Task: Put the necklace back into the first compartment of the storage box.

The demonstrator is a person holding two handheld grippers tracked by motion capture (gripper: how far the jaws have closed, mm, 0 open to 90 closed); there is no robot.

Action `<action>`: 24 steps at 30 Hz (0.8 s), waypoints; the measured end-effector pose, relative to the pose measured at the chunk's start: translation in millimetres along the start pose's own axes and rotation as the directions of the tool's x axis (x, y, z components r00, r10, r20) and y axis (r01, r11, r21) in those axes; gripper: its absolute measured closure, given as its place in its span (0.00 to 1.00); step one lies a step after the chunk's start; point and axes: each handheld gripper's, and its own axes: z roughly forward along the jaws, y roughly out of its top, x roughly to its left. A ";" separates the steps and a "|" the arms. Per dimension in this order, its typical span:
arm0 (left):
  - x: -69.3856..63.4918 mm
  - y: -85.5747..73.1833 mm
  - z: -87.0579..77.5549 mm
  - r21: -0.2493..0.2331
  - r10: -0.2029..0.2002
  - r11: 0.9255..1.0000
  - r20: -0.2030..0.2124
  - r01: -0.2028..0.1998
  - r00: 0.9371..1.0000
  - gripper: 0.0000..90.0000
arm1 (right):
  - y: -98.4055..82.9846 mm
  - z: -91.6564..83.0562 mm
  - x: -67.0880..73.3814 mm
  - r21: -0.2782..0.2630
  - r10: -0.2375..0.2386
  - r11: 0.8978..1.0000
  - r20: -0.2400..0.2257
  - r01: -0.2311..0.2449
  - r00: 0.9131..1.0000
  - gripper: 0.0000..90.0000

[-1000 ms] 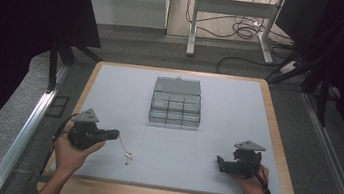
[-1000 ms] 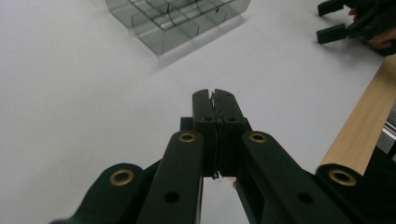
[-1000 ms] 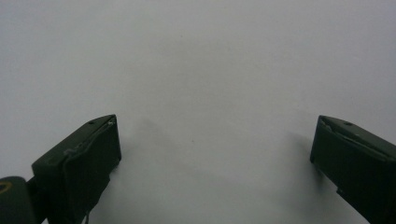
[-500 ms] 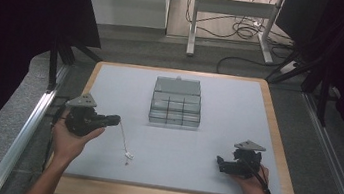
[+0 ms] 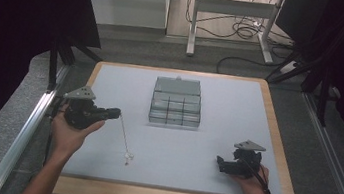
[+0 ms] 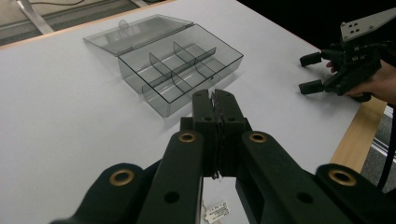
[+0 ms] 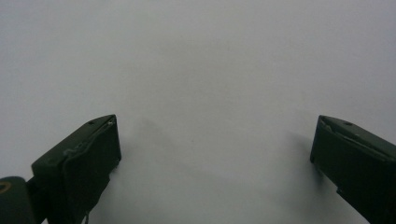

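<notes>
My left gripper [image 5: 116, 113] is held above the left side of the white mat [image 5: 238, 116], shut on the top end of a thin chain [image 5: 123, 136]. The chain hangs slanting down to a small tag [image 5: 127, 159] at the mat's surface. In the left gripper view the jaws [image 6: 215, 95] are pressed together and the tag [image 6: 215, 212] shows below them. A clear grey compartment box [image 5: 175, 108] with its lid folded back stands at the mat's middle, also seen ahead as the box [image 6: 180, 70]. My right gripper [image 5: 220, 164] rests low at the front right, open, with bare mat between its jaws [image 7: 215, 144].
A wooden frame [image 5: 275, 141] borders the mat. Metal rails [image 5: 23, 138] run along both sides of the table. Table legs and cables [image 5: 239, 30] lie on the floor beyond the far edge. The right gripper [image 6: 310, 72] sits near the mat's edge in the left gripper view.
My left gripper has risen and drawn back toward the left edge, pulling the chain up off the mat into a taut slanted line. The right gripper has stayed put.
</notes>
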 end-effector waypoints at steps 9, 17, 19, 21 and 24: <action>1.6 17.8 -6.6 -0.013 0.008 1.000 -0.003 -0.008 1.000 0.99 | 0.1 0.0 0.2 0.002 0.003 1.000 0.000 -0.003 1.000 0.02; 2.8 33.2 -13.7 -0.033 0.010 0.999 -0.009 -0.011 1.000 0.99 | 0.1 -0.1 0.2 0.002 0.001 1.000 0.001 -0.001 1.000 0.02; 2.1 37.3 -15.4 -0.034 0.017 0.999 -0.013 -0.017 1.000 0.99 | 0.1 -0.1 0.2 0.001 0.002 1.000 0.001 -0.002 1.000 0.02; 1.3 40.8 -16.5 -0.036 0.021 0.999 -0.016 -0.022 1.000 0.99 | 0.1 -0.1 0.2 0.001 0.001 1.000 0.001 -0.001 1.000 0.01; 0.2 46.0 -18.1 -0.038 0.028 0.999 -0.022 -0.029 0.999 0.99 | 0.1 -0.1 0.1 0.001 0.000 1.000 0.002 0.000 1.000 0.01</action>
